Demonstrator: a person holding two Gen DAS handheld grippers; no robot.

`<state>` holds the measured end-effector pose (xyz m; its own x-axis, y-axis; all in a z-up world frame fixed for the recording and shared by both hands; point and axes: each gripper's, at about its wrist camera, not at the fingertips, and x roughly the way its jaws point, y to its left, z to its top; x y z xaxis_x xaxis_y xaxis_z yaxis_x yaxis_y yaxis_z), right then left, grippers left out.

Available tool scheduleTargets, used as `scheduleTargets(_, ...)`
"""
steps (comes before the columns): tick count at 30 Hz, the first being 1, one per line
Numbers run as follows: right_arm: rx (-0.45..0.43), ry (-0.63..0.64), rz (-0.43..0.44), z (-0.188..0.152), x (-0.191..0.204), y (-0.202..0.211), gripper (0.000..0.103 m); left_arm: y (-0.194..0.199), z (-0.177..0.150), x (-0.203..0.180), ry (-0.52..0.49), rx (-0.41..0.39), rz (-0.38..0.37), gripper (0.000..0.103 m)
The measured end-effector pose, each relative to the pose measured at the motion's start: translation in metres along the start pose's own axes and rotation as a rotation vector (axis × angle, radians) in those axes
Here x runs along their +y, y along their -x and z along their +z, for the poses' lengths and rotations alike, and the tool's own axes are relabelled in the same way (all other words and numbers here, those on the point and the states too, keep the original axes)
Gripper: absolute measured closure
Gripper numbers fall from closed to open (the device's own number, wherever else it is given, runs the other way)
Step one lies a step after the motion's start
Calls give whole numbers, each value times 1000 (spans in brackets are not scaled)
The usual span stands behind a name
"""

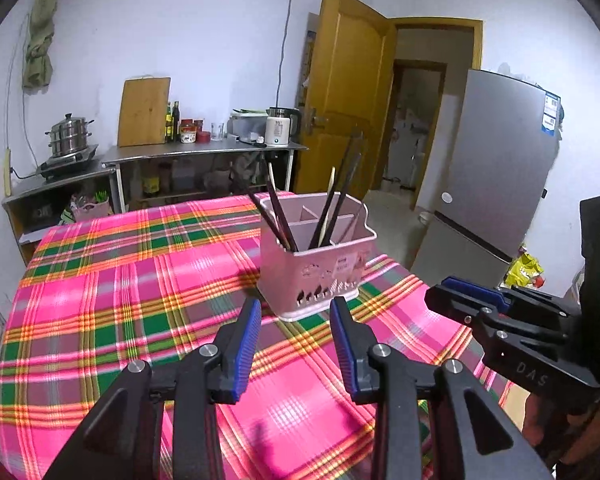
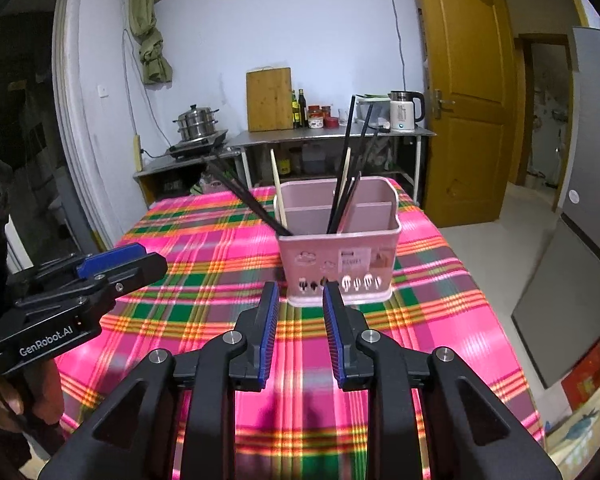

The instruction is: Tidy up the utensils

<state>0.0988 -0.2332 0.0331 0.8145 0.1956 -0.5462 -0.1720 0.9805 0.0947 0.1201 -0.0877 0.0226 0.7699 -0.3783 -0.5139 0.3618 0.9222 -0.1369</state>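
On the plaid tablecloth (image 2: 204, 280), far of both tools: one pink utensil holder (image 2: 340, 264), upright, divided into compartments. Contents: dark chopsticks (image 2: 242, 196) leaning left, one pale chopstick (image 2: 278, 188) beside them, more dark sticks (image 2: 350, 184) in the right compartment. Left gripper (image 1: 296, 344): fingers apart, holding nothing. Right gripper (image 2: 300, 332): fingers apart, holding nothing.

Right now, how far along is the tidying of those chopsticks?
It looks nearly finished. The chopsticks all stand in the pink holder on the plaid tablecloth; none lie loose in view. The left claw and right claw are open and hold nothing. At most, regrouping the sticks between compartments remains.
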Motion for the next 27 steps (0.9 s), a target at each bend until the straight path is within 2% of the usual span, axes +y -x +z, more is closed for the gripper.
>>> scheduleTargets(12, 5, 21, -16, -29, 6, 12, 79, 3, -32, 5, 18, 19, 1, 68)
scheduleTargets(27, 6, 27, -21, -31, 9, 13, 79, 3, -33, 5, 20, 18, 11, 68)
